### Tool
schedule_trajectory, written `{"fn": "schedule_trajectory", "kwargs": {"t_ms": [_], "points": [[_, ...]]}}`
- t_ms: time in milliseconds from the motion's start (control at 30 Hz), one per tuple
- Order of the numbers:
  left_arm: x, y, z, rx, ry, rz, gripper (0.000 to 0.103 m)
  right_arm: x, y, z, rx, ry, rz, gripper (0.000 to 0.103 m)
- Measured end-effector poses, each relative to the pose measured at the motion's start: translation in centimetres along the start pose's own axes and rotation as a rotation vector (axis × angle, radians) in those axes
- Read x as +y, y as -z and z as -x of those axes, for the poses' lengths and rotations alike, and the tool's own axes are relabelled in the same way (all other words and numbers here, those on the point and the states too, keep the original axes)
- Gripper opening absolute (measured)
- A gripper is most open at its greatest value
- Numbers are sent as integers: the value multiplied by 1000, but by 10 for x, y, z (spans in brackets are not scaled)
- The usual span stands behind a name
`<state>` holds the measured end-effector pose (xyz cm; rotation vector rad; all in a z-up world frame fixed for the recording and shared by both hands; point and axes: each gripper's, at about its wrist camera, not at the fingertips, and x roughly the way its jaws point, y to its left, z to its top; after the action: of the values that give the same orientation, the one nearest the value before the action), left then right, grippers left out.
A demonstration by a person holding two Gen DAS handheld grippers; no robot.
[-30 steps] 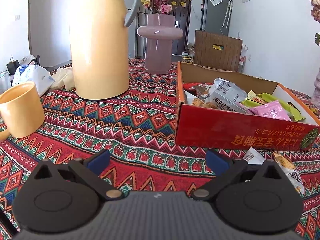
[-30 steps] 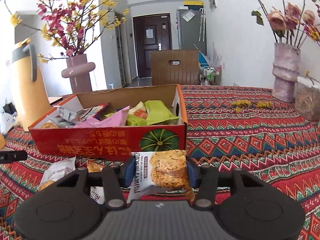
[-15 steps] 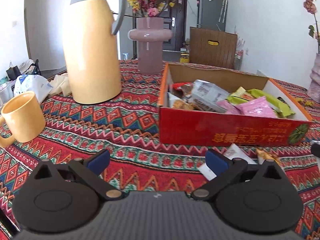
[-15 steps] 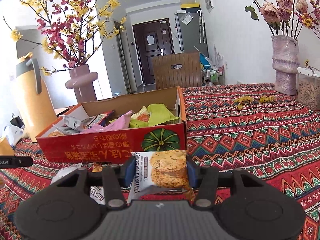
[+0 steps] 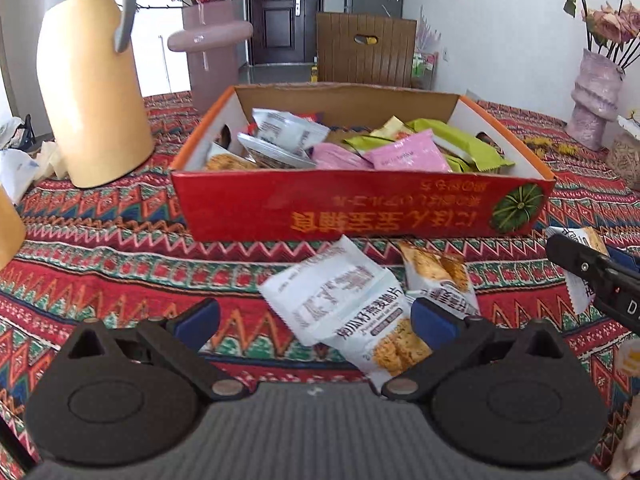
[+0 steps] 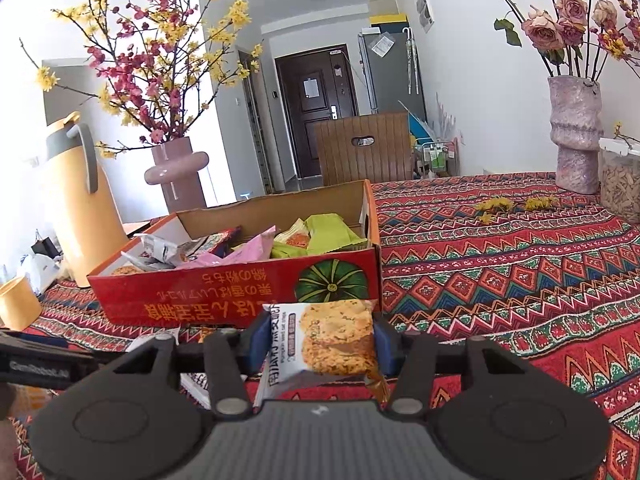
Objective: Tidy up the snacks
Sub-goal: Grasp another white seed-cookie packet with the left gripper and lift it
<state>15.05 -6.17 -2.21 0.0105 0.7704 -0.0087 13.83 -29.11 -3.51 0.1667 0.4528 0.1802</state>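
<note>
A red cardboard box [image 5: 360, 208] [image 6: 240, 300] holding several snack packets stands on the patterned tablecloth. In front of it lie two white oat-crisp packets: a larger one [image 5: 348, 304] and a smaller one [image 5: 440, 276]. My left gripper [image 5: 316, 320] stands open just above the cloth, with the larger packet lying between its blue pads, untouched. My right gripper [image 6: 320, 340] is shut on another oat-crisp packet [image 6: 332, 340], held just before the box's front wall. In the left wrist view the right gripper's finger shows at the right edge [image 5: 588, 272].
A tall yellow thermos [image 5: 88, 92] and a mauve vase of blossoms [image 5: 212, 52] stand left of the box. A yellow mug [image 6: 18, 308] sits at the far left. A pink vase of roses [image 6: 576, 144] and a jar [image 6: 622, 184] stand at the right.
My left gripper has swung right along the box's front, so the two loose packets now lie before it. The right gripper has kept its packet and barely shifted.
</note>
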Motion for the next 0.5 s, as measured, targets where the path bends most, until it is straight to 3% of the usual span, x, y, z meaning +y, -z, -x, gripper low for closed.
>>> {"fn": "schedule_trajectory", "kwargs": {"t_ms": [200, 300, 500], "points": [[-11, 0, -11, 52, -37, 15, 103, 1, 1, 3, -14, -11, 4, 51], [-11, 3, -14, 80, -29, 31, 96, 0, 1, 4, -18, -15, 3, 51], [-11, 9, -15, 103, 1, 33, 58, 1, 1, 5, -19, -16, 5, 51]]}}
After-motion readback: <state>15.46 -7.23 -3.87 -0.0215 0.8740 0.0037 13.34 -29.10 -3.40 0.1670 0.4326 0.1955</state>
